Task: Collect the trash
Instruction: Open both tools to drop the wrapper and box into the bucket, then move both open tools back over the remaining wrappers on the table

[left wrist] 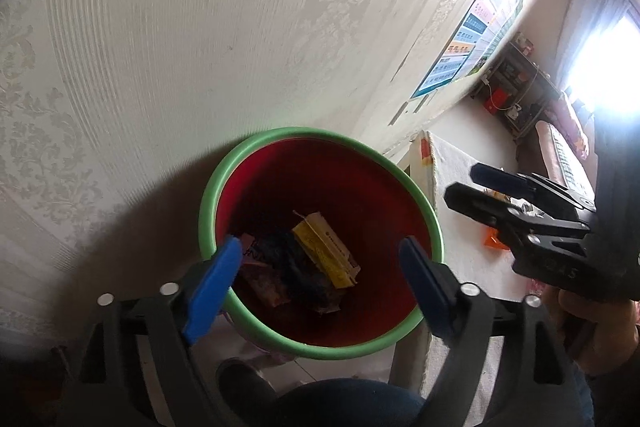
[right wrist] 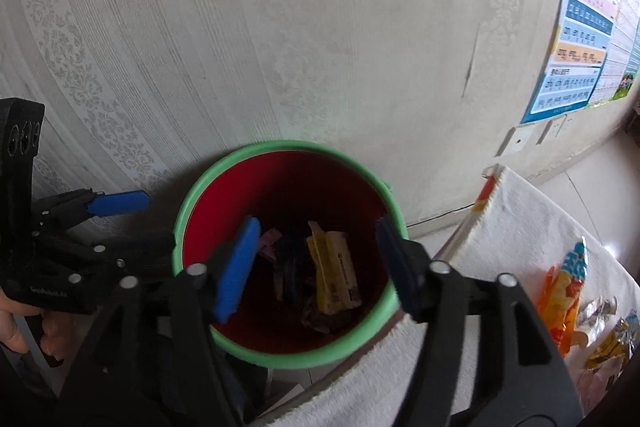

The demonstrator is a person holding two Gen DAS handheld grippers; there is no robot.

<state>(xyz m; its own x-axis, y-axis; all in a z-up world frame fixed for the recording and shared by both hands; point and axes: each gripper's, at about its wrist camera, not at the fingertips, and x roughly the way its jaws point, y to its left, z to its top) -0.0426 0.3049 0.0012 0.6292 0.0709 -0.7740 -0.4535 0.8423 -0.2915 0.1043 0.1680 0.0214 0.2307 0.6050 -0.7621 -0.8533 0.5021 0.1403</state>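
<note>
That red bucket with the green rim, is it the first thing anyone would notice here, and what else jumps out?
Yes: the red bucket sits by the patterned wall, low in both views, with a yellow packet and other wrappers at its bottom. Both the right gripper and left gripper hang open above it, holding nothing. To the right, an orange snack wrapper lies on a white cloth.

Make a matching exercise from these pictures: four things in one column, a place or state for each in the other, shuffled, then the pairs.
Things
1. yellow packet
2. orange wrapper
3. poster
4. right gripper

Places or states
A. on the wall
B. open above the bin
C. at the bottom of the bin
D. on the white cloth

Pairs: 1-C, 2-D, 3-A, 4-B
</note>
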